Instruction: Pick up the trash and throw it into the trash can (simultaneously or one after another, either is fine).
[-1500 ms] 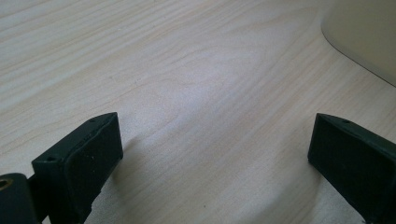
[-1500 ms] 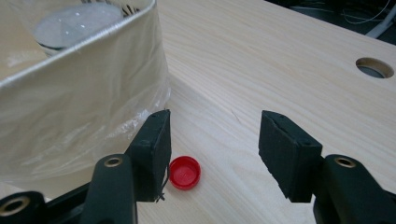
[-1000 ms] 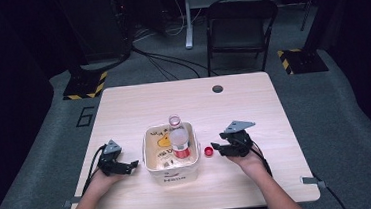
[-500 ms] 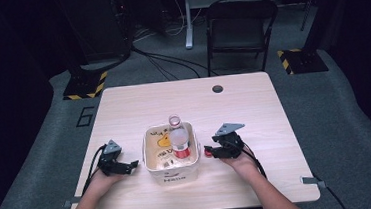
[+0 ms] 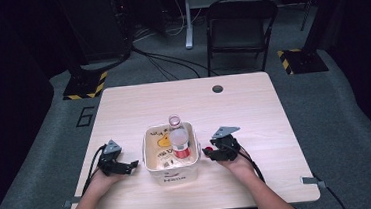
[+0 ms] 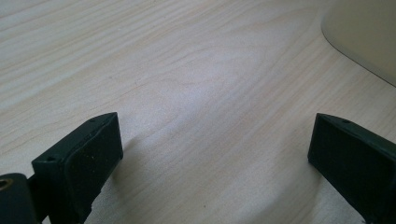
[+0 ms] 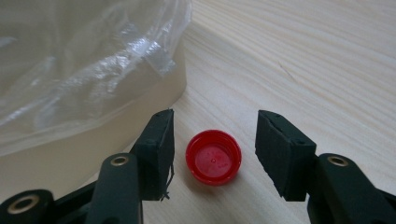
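Work in hand: picking up a small red plastic bottle cap (image 7: 213,157) that lies open side up on the pale wooden table (image 5: 254,109), probably so that it can go back on the bottle.
Cap position: between the two black jaws of the right gripper (image 7: 214,140), a gap showing on each side; just beside the bin wall that rises at that gripper's left jaw.
Right gripper: jaws have just been closing around the cap and stand partly spread; the pads do not yet press on it.
Bin: white plastic tub (image 5: 173,173) lined with clear film, between the two grippers, holding the bottle steady.
Bottle: clear plastic bottle with red label (image 5: 178,137), upright inside the bin, neck uncapped.
Left gripper (image 6: 212,154): jaws spread wide over bare wood, holding nothing; the bin corner lies ahead of its right jaw.
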`<state>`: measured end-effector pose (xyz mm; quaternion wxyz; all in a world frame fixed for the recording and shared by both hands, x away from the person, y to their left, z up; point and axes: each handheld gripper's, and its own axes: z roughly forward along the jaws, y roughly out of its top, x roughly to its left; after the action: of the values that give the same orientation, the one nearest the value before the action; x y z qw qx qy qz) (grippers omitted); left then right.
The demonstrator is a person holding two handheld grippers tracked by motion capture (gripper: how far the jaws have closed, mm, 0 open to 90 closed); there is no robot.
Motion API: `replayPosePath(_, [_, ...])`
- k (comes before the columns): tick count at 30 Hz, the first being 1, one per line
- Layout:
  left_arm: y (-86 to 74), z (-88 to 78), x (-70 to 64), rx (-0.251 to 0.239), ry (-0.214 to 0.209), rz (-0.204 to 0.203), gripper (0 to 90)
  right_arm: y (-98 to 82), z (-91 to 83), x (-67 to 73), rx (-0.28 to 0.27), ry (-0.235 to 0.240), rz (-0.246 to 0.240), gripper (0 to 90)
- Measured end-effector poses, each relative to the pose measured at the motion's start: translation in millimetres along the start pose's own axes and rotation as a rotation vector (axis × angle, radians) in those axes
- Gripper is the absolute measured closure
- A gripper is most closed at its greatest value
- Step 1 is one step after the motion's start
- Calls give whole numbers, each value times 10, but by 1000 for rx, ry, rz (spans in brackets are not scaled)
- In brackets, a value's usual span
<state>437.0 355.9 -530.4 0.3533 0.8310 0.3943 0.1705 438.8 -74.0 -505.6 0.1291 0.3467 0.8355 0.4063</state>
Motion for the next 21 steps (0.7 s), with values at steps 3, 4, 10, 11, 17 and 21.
replayPosePath(3, [1,0,0,0,0,-1,29,-18,27,-22,8,-1,2,463])
replayPosePath(4, [1,0,0,0,0,-1,28,-18,27,-22,8,-1,2,463])
replayPosePath(10, [-1,5,-3,-5,2,-4,29,-35,66,-23,18,-1,1,462])
replayPosePath(11, [-1,5,-3,-4,2,-4,28,-40,74,-20,22,-2,1,467])
replayPosePath(17, [1,1,-2,0,0,-3,28,-48,94,-21,33,-1,-3,479])
replayPosePath(21, [0,5,-6,-5,1,-10,28,-58,118,-15,45,-2,-7,507])
